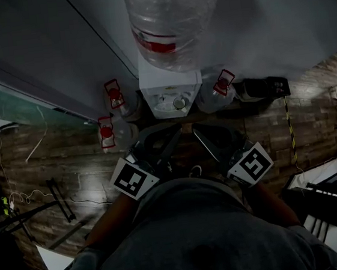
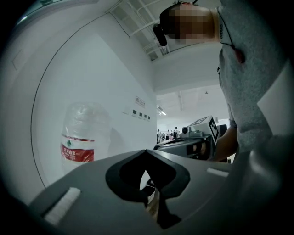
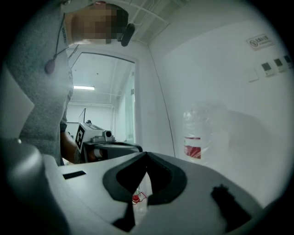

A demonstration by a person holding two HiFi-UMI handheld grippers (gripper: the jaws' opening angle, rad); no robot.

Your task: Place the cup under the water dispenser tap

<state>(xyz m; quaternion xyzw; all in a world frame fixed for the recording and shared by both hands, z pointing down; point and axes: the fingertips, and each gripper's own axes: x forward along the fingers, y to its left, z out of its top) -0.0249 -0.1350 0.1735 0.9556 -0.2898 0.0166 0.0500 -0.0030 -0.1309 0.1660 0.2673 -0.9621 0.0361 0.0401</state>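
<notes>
Left gripper [image 2: 146, 152] and right gripper [image 3: 146, 155] both hold fingers together on nothing, and the cup, perhaps the small round shape [image 1: 180, 103] on the white boxy water dispenser [image 1: 156, 81] beyond the fingertips, could topple if they arrive unopened.

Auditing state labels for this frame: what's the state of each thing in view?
Left gripper: fingers together, empty.
Right gripper: fingers together, empty.
Dispenser bottle: seated neck-down on the water dispenser.
Floor bottles: upright, red caps on.
Round thing on the dispenser front: too dark to tell whether it is a cup.
</notes>
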